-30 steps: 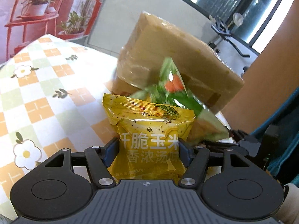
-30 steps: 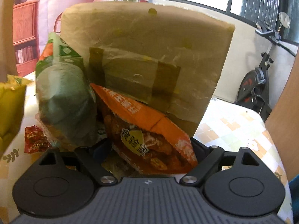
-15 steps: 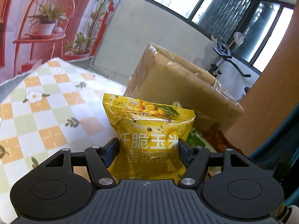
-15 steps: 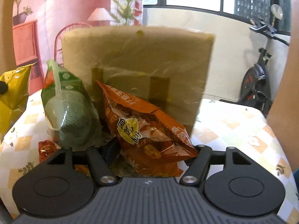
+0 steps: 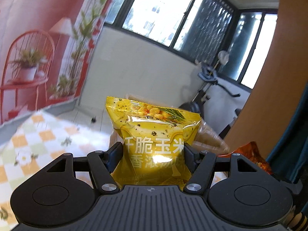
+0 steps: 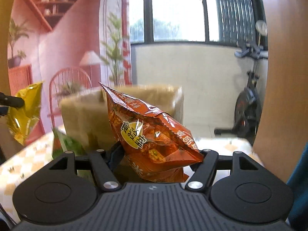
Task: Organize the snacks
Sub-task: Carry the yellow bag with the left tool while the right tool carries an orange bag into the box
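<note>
Cardboard box (image 6: 92, 115) just beyond both snack-filled tools

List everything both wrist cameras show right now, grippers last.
yellow snack bag: 1, yellow, held between left gripper's fingers
orange snack bag: 1, orange, held between right gripper's fingers
green snack bag: 1, green, on table, partly hidden
cardboard box: 1, brown, behind the bags
table: 1, checked floral cloth
exercise bike: 1, black, by the window
left gripper: 1, black, shut
right gripper: 1, black, shut

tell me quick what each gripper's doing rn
Left gripper: closed on the yellow snack bag.
Right gripper: closed on the orange snack bag.
</note>
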Demonstrator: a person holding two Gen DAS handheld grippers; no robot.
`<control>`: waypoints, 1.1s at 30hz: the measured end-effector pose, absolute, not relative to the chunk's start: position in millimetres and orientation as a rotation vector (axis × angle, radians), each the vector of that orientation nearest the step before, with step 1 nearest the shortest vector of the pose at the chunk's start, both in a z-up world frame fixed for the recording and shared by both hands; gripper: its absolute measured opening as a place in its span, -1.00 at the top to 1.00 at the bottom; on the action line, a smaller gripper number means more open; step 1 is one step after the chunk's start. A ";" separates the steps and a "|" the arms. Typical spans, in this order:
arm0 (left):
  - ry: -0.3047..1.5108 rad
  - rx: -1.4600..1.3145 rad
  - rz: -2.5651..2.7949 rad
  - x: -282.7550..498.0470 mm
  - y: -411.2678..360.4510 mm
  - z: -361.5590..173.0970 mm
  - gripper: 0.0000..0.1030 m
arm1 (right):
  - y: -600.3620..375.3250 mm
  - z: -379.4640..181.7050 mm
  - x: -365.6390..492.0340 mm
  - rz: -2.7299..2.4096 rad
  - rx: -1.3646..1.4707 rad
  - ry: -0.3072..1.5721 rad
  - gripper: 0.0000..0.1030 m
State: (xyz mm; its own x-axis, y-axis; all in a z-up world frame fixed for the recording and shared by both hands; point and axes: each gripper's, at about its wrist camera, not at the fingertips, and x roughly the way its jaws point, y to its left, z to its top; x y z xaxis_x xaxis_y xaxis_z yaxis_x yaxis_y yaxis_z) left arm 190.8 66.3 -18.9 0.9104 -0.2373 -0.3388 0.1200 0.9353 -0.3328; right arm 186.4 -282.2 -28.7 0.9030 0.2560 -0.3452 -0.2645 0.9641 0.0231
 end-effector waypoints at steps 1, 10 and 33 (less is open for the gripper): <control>0.370 -0.302 -0.193 192.8 64.1 -14.1 -0.34 | -283.2 -20.9 184.9 0.274 -0.014 0.331 -0.33; 0.284 -0.252 -0.232 211.6 42.1 6.0 -0.35 | -280.5 26.1 190.4 0.316 0.042 0.199 -0.33; 0.433 -0.195 -0.298 344.3 24.9 -9.5 -0.35 | -243.8 10.9 326.7 0.368 0.085 0.350 -0.33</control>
State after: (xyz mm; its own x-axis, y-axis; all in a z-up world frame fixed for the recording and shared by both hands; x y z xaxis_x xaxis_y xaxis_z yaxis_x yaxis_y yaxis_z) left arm 344.3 24.9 -9.5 0.8653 -0.3238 -0.3827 0.2415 0.9382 -0.2478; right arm 326.7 -243.8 10.9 0.8741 0.3660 -0.3192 -0.3371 0.9304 0.1439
